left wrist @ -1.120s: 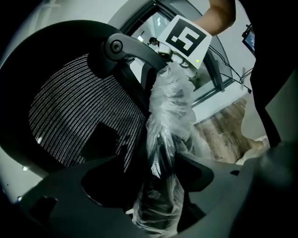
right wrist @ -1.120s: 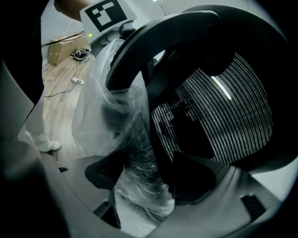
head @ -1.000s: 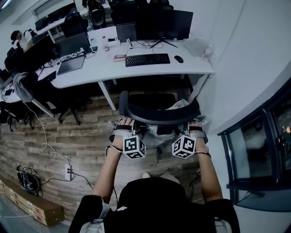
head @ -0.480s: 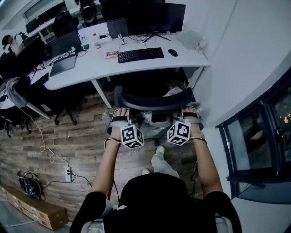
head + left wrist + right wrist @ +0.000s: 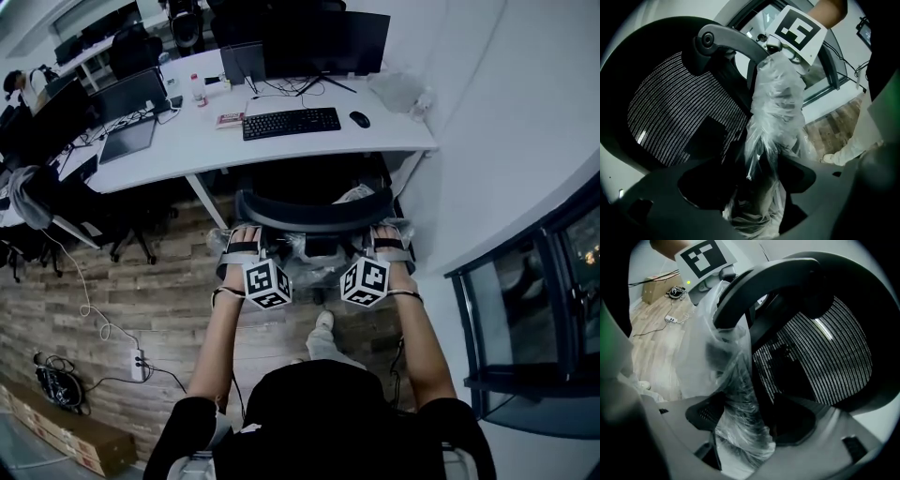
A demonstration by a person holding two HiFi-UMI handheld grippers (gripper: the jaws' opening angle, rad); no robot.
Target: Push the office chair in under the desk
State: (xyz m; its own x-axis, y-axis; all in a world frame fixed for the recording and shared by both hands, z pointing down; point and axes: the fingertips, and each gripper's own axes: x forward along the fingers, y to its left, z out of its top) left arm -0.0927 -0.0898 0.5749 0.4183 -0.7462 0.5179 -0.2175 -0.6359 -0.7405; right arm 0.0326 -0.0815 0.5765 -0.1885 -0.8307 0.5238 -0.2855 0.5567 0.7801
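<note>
The black mesh office chair (image 5: 314,212) stands at the white desk (image 5: 187,150), its seat under the desktop and its curved backrest just outside the front edge. My left gripper (image 5: 246,247) holds the backrest's left end, my right gripper (image 5: 386,244) its right end. In the left gripper view the jaws of the left gripper (image 5: 759,187) close round a plastic-wrapped chair part (image 5: 773,108) beside the mesh (image 5: 679,117). The right gripper (image 5: 745,423) clasps the same crinkled plastic wrap (image 5: 731,380) next to the mesh (image 5: 820,362).
A keyboard (image 5: 291,122), mouse (image 5: 358,119), monitor (image 5: 323,42) and laptop (image 5: 127,141) sit on the desk. A white wall (image 5: 506,112) runs close on the right. The slanted desk leg (image 5: 208,202) is left of the chair. Other chairs (image 5: 131,220) and floor cables (image 5: 139,361) lie further left.
The chair has rolled forward toward the desk with both grippers on its backrest. The person has stepped after it; one foot now shows behind the chair.
</note>
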